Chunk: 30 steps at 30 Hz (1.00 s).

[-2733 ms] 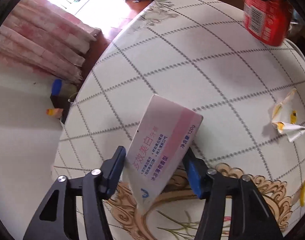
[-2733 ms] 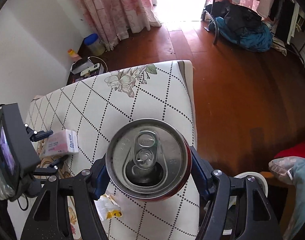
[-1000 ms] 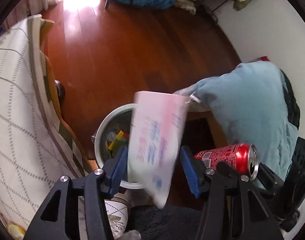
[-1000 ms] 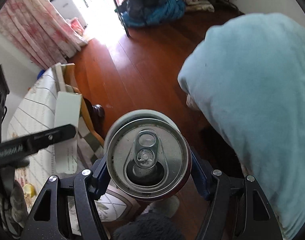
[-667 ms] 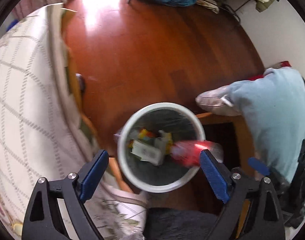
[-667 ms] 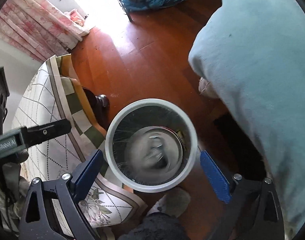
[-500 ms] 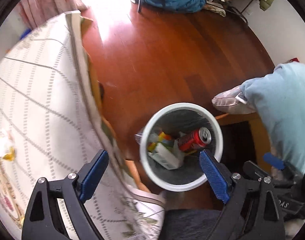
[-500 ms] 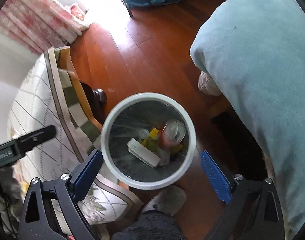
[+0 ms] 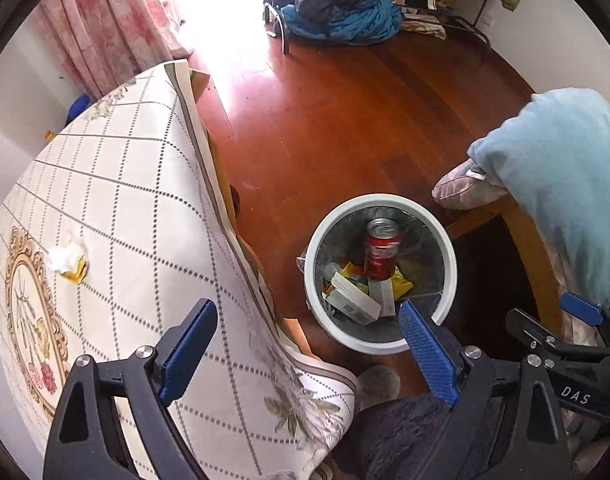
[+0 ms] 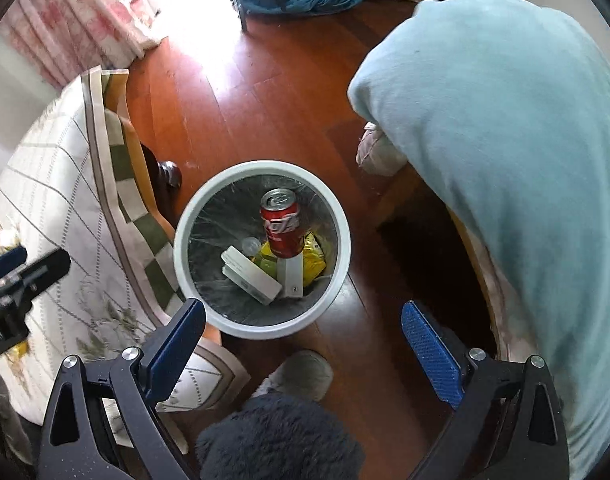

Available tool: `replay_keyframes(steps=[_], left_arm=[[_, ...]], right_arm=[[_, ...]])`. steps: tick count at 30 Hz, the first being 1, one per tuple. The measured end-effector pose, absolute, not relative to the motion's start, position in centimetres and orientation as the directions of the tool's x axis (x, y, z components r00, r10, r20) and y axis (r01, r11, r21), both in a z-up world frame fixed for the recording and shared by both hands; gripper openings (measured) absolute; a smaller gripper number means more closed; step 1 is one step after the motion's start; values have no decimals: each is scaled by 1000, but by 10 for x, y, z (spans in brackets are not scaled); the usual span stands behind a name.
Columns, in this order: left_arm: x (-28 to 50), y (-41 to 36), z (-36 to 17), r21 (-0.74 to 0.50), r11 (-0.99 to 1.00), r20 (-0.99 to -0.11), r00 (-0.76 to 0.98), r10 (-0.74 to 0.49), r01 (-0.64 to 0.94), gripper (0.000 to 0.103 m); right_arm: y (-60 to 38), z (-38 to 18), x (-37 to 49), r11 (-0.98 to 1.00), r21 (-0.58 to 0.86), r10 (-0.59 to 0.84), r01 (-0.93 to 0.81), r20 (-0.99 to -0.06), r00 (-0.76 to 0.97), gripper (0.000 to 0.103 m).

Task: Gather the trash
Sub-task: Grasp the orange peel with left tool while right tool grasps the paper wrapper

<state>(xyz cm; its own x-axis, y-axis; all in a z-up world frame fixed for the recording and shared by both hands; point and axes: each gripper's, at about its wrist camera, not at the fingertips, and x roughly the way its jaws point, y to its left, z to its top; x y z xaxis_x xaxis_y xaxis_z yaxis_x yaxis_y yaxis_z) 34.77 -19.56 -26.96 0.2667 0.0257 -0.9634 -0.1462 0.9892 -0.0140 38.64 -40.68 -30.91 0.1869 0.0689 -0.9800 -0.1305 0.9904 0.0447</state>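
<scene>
Pink floral curtains [image 9: 105, 28] at upper left, beside bright doorway. Reddish-brown wooden floor [image 9: 345, 112]. Heap of blue and dark clothing [image 9: 337, 12] on floor at far end, against black metal frame. Checked tablecloth with floral border [image 9: 117, 200] draped over table edge. Light-blue blanket [image 10: 505, 140] at right. Grey slipper [image 10: 305, 372] near bottom.

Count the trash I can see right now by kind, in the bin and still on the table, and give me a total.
Red soda can, in the bin: 1
White cartons, in the bin: 2
Yellow wrappers, in the bin: at least 1, the pile is too tangled to separate
Crumpled white and yellow wrapper, on the table: 1
Total: at least 5
</scene>
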Motion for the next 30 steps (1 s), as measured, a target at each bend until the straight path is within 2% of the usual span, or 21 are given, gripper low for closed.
replay_keyframes(steps=[22,26,30], left_arm=[[264,-187,-159,-29,980,-900,431,60,-198,93],[250,-162,-155,-2,965,-891,438,118,-264,93],[234,-113,-175,27,925,-899,396,188,-378,93]], right_arm=[[-415,-170,303,983,102,149,-151,-926,348,100],[-408,-156,293,979,134,179,-151,-919,350,100],[-373,-161,291,967,167,222,-191,-921,321,100]])
